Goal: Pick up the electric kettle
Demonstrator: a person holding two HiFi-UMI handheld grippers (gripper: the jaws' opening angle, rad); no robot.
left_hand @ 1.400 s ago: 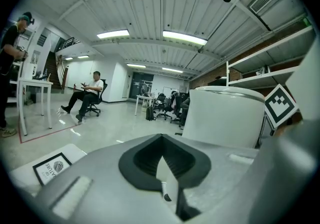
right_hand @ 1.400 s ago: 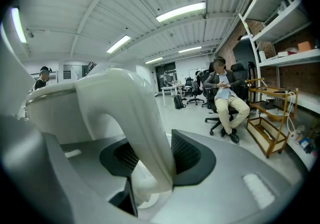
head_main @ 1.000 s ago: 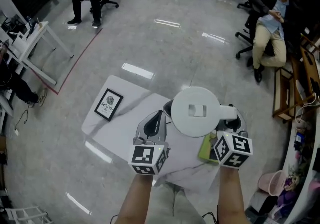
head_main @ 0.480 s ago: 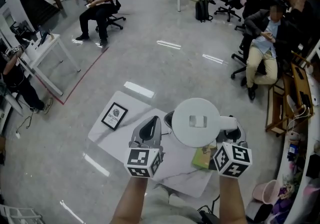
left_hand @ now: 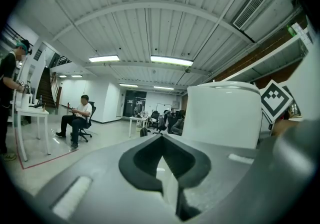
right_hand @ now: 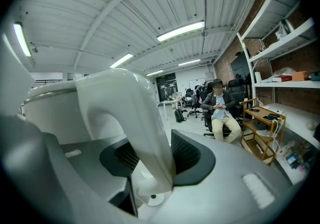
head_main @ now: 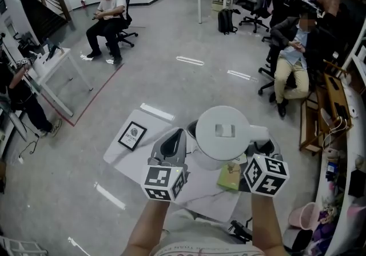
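The white electric kettle (head_main: 223,129) hangs in the air above the table, seen from above with its round lid up. My right gripper (head_main: 262,147) is shut on the kettle's handle (right_hand: 131,118), which runs between the jaws in the right gripper view. My left gripper (head_main: 173,145) is just left of the kettle body (left_hand: 225,113) and not touching it. Its jaws meet with nothing between them. The kettle's underside is hidden.
Below the grippers is a white marble table (head_main: 143,158) with a framed card (head_main: 132,135) at its left and a green box (head_main: 230,177) under the kettle. People sit on office chairs (head_main: 106,12) (head_main: 289,60) further back. Shelves (head_main: 337,106) stand at the right.
The table has shrunk and dropped lower in view while the kettle stays large. The kettle and both grippers have risen together. The right gripper's hold is unchanged.
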